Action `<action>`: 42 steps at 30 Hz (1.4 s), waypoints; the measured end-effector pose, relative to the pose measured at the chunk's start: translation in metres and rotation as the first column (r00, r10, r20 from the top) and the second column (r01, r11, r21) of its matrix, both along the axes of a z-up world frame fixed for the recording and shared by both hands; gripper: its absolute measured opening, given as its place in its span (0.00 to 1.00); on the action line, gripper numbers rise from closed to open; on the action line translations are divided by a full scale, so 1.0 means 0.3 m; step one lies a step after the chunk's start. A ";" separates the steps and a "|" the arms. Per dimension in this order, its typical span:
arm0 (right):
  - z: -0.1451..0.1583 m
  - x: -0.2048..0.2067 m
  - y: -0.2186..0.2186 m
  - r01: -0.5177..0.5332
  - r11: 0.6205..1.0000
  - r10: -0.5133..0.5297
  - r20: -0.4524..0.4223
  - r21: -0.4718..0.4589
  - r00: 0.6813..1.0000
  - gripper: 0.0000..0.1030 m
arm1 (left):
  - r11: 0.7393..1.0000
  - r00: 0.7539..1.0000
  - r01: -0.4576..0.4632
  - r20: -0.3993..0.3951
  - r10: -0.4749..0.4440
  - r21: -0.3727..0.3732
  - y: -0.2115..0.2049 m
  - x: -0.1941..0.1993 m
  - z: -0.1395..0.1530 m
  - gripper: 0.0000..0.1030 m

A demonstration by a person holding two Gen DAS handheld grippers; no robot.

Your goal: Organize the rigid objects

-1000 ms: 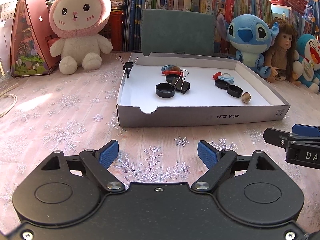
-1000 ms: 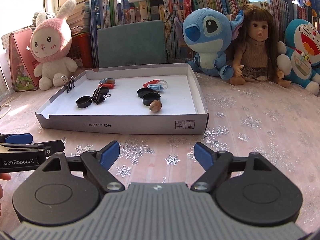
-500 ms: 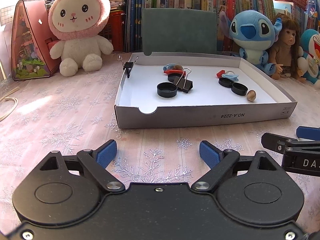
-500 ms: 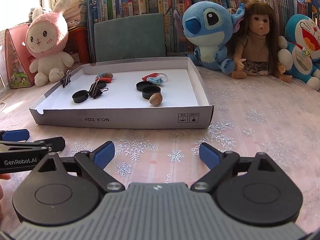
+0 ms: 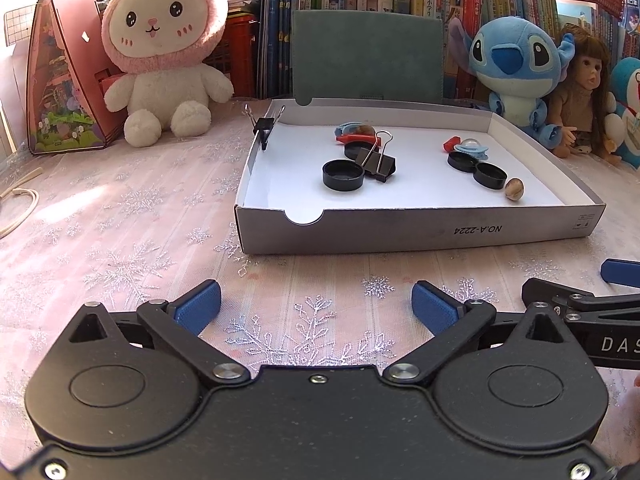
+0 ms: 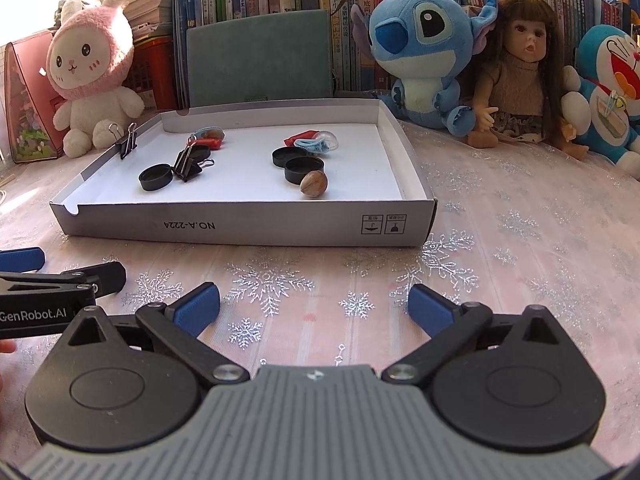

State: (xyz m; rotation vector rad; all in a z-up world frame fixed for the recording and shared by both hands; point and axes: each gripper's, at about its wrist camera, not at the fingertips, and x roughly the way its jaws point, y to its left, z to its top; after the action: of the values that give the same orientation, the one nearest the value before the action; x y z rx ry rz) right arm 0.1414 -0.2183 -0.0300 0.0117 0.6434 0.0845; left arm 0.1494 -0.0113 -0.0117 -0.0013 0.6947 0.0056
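Observation:
A shallow grey cardboard tray [image 5: 400, 234] lies on the table ahead of both grippers. In it are a black cap [image 5: 343, 175] beside a black binder clip [image 5: 378, 162], two more black caps [image 5: 476, 166], a brown nut [image 5: 514, 189] and small red and blue pieces [image 5: 466, 146]. A second binder clip [image 5: 262, 126] grips the tray's left wall. My left gripper [image 5: 316, 304] hovers short of the tray, jaws opening wide, nothing between them. My right gripper [image 6: 315, 304] is beside it, also opening and empty, facing the tray [image 6: 240, 228] and nut [image 6: 314, 185].
Along the back stand a pink rabbit plush [image 5: 164, 60], a green board [image 5: 368, 56], a blue plush [image 5: 516, 64], a doll [image 6: 516, 84] and shelves of books. A pink house model [image 5: 60, 80] and a cord [image 5: 20, 208] are at the left. Snowflake cloth covers the table.
Both grippers' blue pads have spread wider apart. Neither hand has shifted much, and the things in the tray lie as before.

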 end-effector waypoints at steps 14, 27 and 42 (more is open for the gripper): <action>-0.003 0.005 0.007 0.001 1.000 -0.001 -0.002 -0.013 1.000 1.00 | 1.000 1.000 -0.001 -0.001 0.001 0.002 -0.002 0.001 -0.003 1.00; -0.006 0.006 0.009 0.001 1.000 -0.001 -0.002 -0.013 1.000 1.00 | 1.000 1.000 -0.001 -0.001 0.001 0.002 -0.003 0.001 -0.003 1.00; -0.007 0.005 0.009 0.001 1.000 -0.001 -0.002 -0.013 1.000 1.00 | 1.000 1.000 -0.001 -0.001 0.001 0.006 -0.002 0.003 -0.003 1.00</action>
State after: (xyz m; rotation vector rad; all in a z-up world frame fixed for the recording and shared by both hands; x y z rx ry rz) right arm 0.1429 -0.2155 -0.0321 -0.0005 0.6457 0.0796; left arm 0.1503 -0.0119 -0.0127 0.0039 0.6957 0.0084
